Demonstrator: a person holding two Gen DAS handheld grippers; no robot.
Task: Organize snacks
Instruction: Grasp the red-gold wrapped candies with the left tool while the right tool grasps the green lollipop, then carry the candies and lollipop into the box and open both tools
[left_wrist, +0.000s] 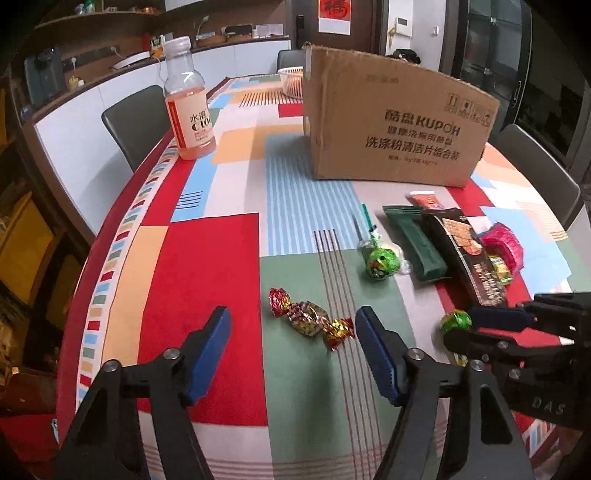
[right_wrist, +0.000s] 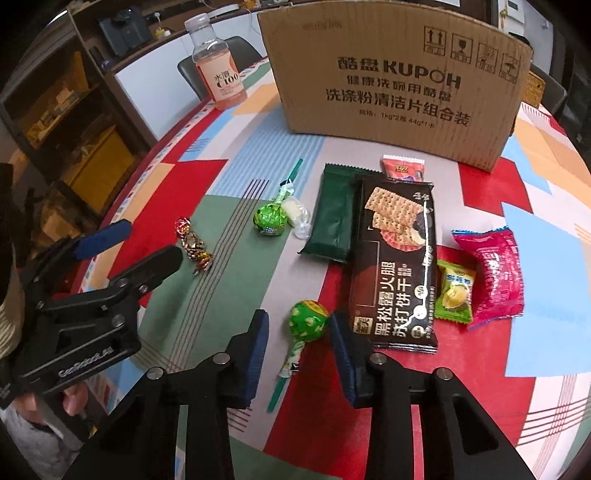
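Near the table's front edge, right gripper open, empty, straddling a lollipop — light, round, slippery foil, so pinch the ball — left gripper wide open, empty, over a foil candy, box behind.

Green lollipop, black cracker pack, pink packet, red-blue-green patchwork tablecloth.

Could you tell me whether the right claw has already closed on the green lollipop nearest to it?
No, the right claw is open, its two blue pads standing apart on either side of the green lollipop, which lies on the tablecloth.
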